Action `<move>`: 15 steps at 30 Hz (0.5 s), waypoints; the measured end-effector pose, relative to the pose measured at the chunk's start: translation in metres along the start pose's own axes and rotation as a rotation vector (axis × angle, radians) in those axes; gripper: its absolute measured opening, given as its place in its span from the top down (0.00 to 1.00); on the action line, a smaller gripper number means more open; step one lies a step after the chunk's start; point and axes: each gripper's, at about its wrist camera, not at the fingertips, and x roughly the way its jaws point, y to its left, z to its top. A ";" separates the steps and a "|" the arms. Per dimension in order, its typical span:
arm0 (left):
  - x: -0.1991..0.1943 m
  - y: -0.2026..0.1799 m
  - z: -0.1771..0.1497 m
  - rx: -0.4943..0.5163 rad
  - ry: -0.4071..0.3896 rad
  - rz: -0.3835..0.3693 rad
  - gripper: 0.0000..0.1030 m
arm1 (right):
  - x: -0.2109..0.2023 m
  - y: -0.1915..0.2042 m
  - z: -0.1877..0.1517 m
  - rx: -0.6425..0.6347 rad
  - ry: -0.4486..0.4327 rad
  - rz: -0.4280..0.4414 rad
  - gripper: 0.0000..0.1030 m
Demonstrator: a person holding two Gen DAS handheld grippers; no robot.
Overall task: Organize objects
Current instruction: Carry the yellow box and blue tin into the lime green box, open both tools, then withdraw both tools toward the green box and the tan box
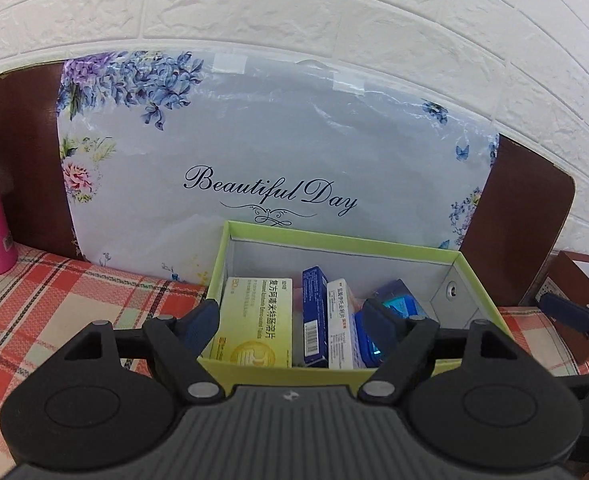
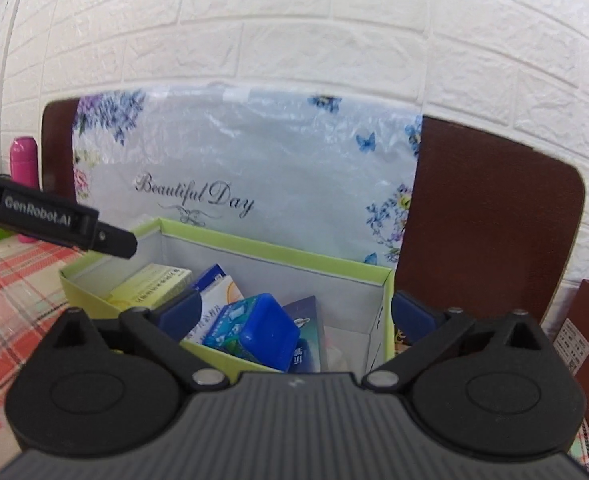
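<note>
Standing in the green box [image 1: 334, 368] on the plaid-covered tabletop [image 1: 54, 300], the blue case [image 2: 268, 330] and the cartons beside it look light and stiff, the case glossy and likely slippery, so flat opposite sides are the place to take hold. The right gripper [image 2: 294, 314] holds its fingers wide apart and empty, the case between and just beyond them. The left gripper [image 1: 292, 326] is likewise spread, gripping nothing, over the yellow carton [image 1: 254, 320].

Lime-green box [image 1: 326, 364], red-plaid tablecloth [image 1: 54, 292]
</note>
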 end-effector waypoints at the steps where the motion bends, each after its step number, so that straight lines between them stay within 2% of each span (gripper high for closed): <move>1: -0.007 -0.002 -0.002 0.001 0.008 0.003 0.21 | -0.009 0.000 0.002 0.008 -0.003 -0.002 0.00; 7: -0.047 -0.014 -0.021 0.019 0.013 0.002 0.21 | -0.055 0.002 0.002 0.031 -0.012 0.005 0.00; 15: -0.089 -0.019 -0.049 0.037 -0.002 -0.015 0.21 | -0.105 0.008 -0.017 0.049 -0.010 0.009 0.00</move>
